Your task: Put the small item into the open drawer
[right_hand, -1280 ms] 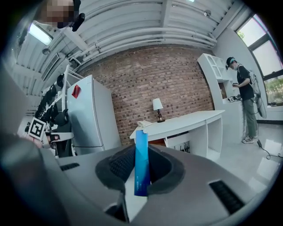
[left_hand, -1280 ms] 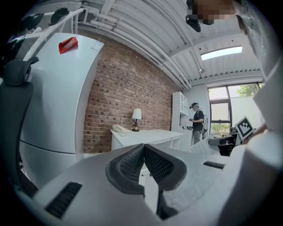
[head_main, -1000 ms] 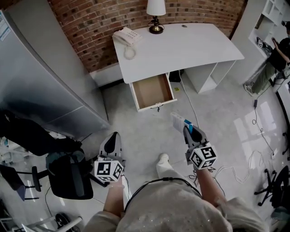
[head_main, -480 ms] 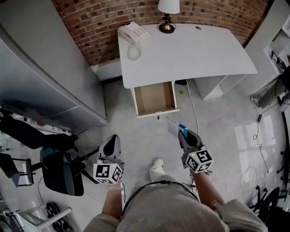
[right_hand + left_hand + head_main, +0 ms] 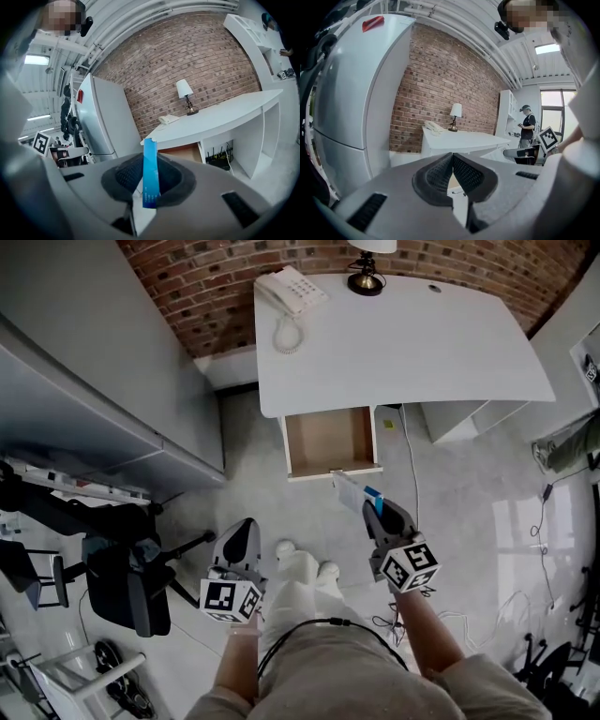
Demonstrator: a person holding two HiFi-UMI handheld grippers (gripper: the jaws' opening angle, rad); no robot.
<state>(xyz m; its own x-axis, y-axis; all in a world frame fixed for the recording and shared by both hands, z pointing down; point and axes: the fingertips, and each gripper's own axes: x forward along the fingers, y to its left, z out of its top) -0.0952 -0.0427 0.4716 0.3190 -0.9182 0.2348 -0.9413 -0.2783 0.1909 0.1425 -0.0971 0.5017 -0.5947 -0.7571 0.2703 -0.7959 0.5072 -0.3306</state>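
The open drawer [image 5: 330, 440] juts from under the white desk [image 5: 403, 334]; its brown inside shows nothing in it. My right gripper [image 5: 378, 509] hovers over the floor just in front of the drawer's front edge, shut on a small blue-and-white box [image 5: 352, 489]. In the right gripper view the box [image 5: 150, 173] stands on edge between the pads, with the drawer [image 5: 180, 153] beyond it. My left gripper [image 5: 244, 538] hangs lower left over the floor, shut with nothing in it. Its pads meet in the left gripper view [image 5: 452, 171].
A white telephone [image 5: 292, 292] and a lamp [image 5: 367, 276] stand on the desk. A tall grey cabinet [image 5: 84, 381] fills the left. A black office chair [image 5: 127, 577] is at lower left. Cables [image 5: 412, 474] run over the floor on the right. A person [image 5: 528, 127] stands far off.
The person has stepped toward the desk. The right gripper with the box has come closer to the drawer's front edge. The left gripper stays low and shut.
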